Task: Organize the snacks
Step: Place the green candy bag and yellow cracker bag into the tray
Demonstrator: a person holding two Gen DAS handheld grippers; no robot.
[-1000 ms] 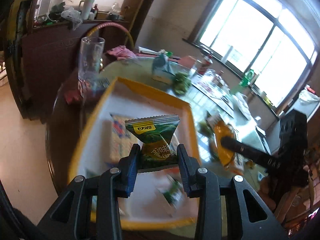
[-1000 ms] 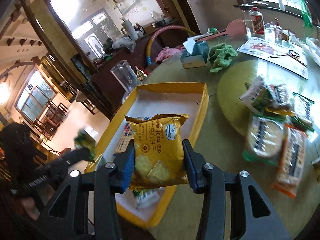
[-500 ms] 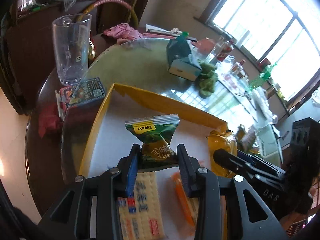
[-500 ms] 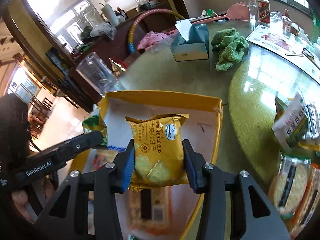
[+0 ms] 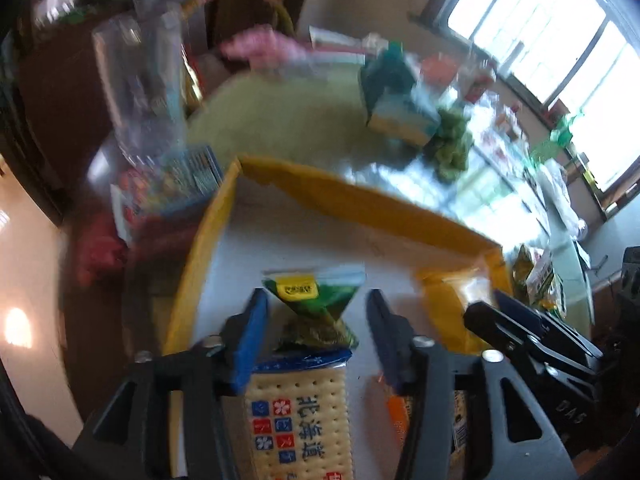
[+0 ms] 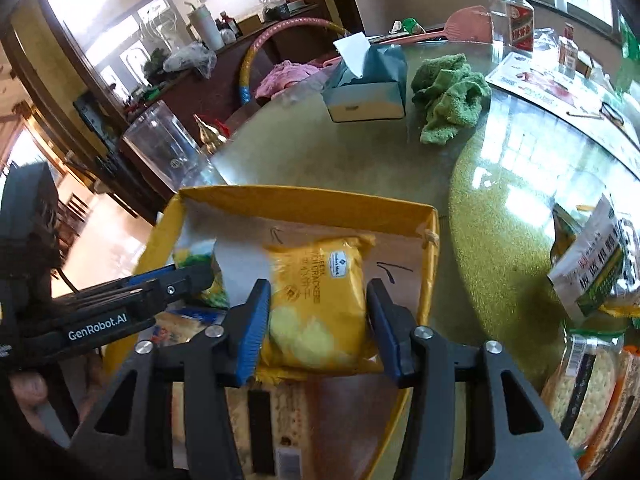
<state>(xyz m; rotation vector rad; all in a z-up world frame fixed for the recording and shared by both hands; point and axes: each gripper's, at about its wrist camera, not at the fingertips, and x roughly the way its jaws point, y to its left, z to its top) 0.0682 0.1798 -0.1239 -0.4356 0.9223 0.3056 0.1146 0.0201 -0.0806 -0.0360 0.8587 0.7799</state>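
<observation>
We hold 2 tools over the yellow tray (image 6: 304, 202) on the bench (image 6: 332, 152). Left tool (image 5: 314, 320): jaws opening, green pea-snack packet (image 5: 316, 300) between them, pads clear of it on both sides, so it's let go and dropping onto the tray's white floor, just above the soda-cracker pack (image 5: 300, 412). Right tool (image 6: 318, 320): jaws also opening, yellow sandwich-cracker pack (image 6: 320, 300) between them; gap shows at the right pad, left pad looks just beside it, so we judge the pinch is off.

Risks: both packs land at once in 1 tray and may pile on the crackers below, or slide against the far wall. The yellow pack could snag on the left pad and drag out when we lift. The 2 tools sit close; pulling back carelessly could knock them together.

Left view is blurred but shows the soda-cracker label clearly. Right view alone shows the loose snacks (image 6: 592, 276) waiting on the bench at right, plus the tissue box (image 6: 366, 92), green cloth (image 6: 450, 98) and glass (image 6: 160, 148).
</observation>
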